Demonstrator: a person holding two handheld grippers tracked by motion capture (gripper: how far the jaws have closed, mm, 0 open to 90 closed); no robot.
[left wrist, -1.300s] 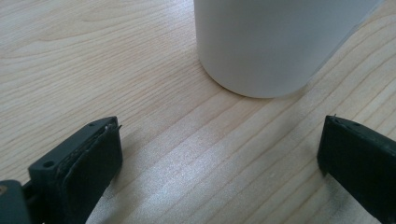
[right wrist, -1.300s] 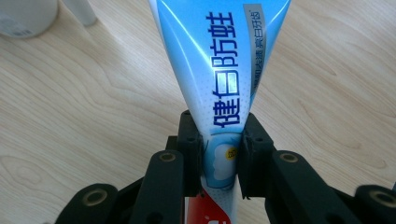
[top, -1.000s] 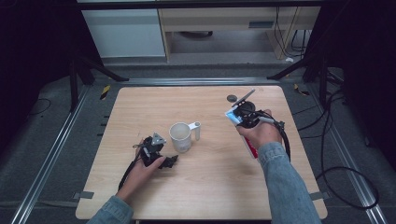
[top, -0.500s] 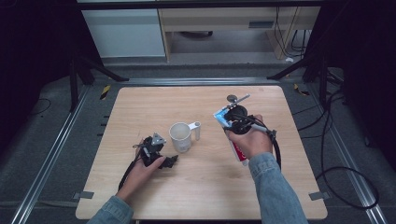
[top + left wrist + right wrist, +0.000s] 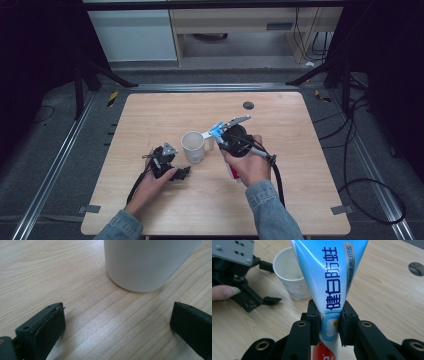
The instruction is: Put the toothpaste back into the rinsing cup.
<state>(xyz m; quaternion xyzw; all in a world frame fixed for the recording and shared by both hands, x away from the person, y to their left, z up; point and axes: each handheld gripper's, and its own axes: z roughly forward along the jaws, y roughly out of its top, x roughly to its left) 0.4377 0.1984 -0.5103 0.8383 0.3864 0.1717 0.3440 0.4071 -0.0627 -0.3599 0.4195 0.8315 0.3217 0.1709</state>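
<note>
The left gripper [image 5: 182, 172] rests on the counter [image 5: 310, 200] with its fingers [image 5: 47, 326] apart, just short of the white cup [image 5: 193, 146]; the right gripper [image 5: 329, 323] has its fingers clamped on the toothpaste tube [image 5: 329, 277], held above the counter beside the cup; the tube looks soft and light, so a mid-body grip suits it; the right gripper view shows its blue print, while the high view shows little more than its blue end.

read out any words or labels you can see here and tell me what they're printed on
"健白防蛀", large dark blue characters running along the toothpaste tube held in the right gripper.
A narrow strip of smaller characters beside them on the tube: too small to read surely.
A small yellow badge low on the tube, between the jaws: too small to read.
The white cup: no print visible.
The table: none.
</note>
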